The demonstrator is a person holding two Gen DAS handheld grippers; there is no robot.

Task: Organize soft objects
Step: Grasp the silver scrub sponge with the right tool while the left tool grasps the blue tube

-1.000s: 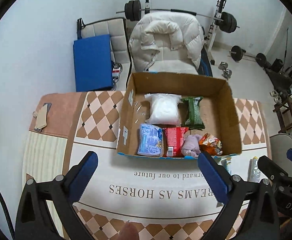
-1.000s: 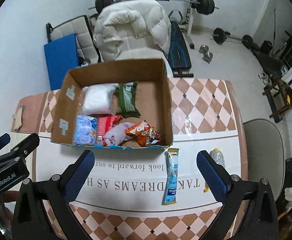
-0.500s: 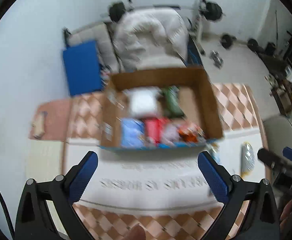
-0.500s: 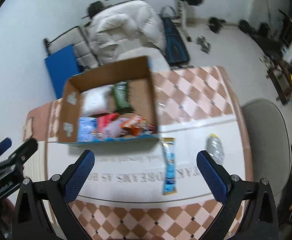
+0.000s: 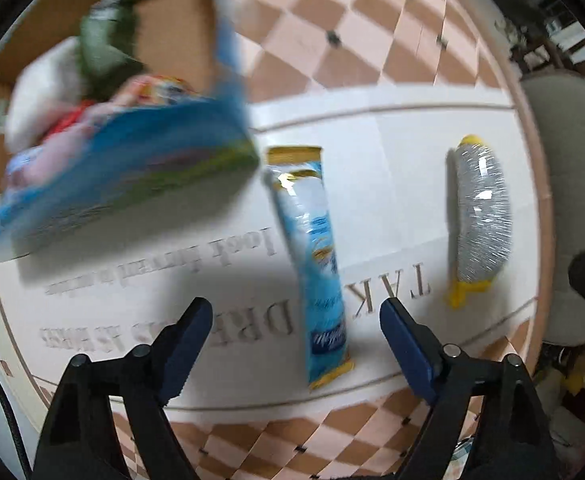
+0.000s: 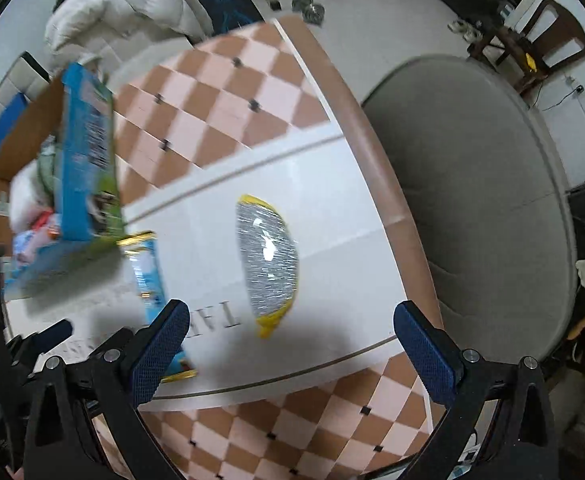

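A long light-blue packet [image 5: 312, 256] lies on the white table, its near end between the blue pads of my open, empty left gripper [image 5: 296, 336]. A silver-and-yellow packet [image 5: 478, 216] lies to its right. In the right wrist view the silver packet [image 6: 266, 260] lies just ahead of my open, empty right gripper [image 6: 292, 344], with the blue packet [image 6: 152, 276] to the left. The cardboard box [image 5: 172, 40] holding several soft packets stands at the upper left, blurred.
The table's brown edge [image 6: 376, 152] runs right of the silver packet, with a grey round chair seat [image 6: 484, 184] beyond it. The checkered cloth [image 5: 332, 40] lies right of the box. A white jacket [image 6: 124, 4] and gym weights stand behind the table.
Both grippers have moved down and to the right, close to the table. The box has slid to the upper left of both views and the two loose packets now look large.
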